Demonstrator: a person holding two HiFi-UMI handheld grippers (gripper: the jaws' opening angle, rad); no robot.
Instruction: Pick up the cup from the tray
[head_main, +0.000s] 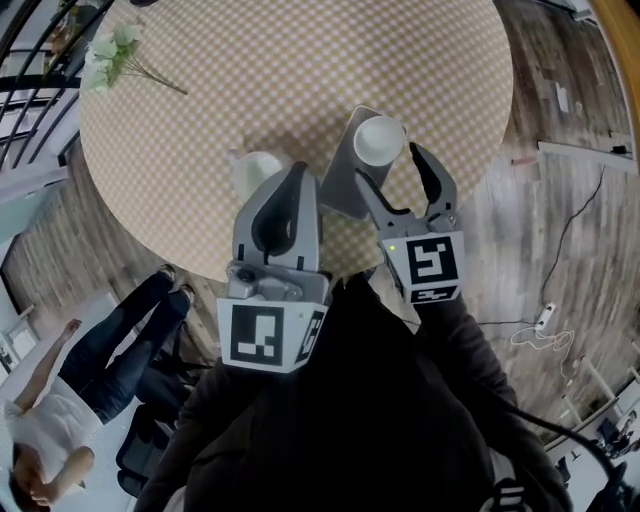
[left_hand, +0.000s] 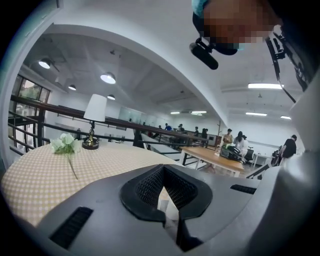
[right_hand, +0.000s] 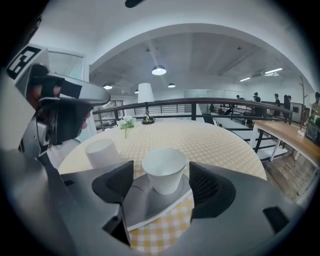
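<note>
- Cup (right_hand: 164, 169) upright on grey tray (right_hand: 136, 202), centre frame.
- Right gripper (right_hand: 162, 184) fingers released, either side of cup, no contact.
- Left gripper (left_hand: 165, 197) fingers clenched, empty.

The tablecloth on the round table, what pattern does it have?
Tablecloth: small yellow-and-white checks, clearest in the right gripper view.

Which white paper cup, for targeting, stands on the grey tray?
The white paper cup before the right gripper, on the grey tray; the other cup stands on the checked tablecloth.
</note>
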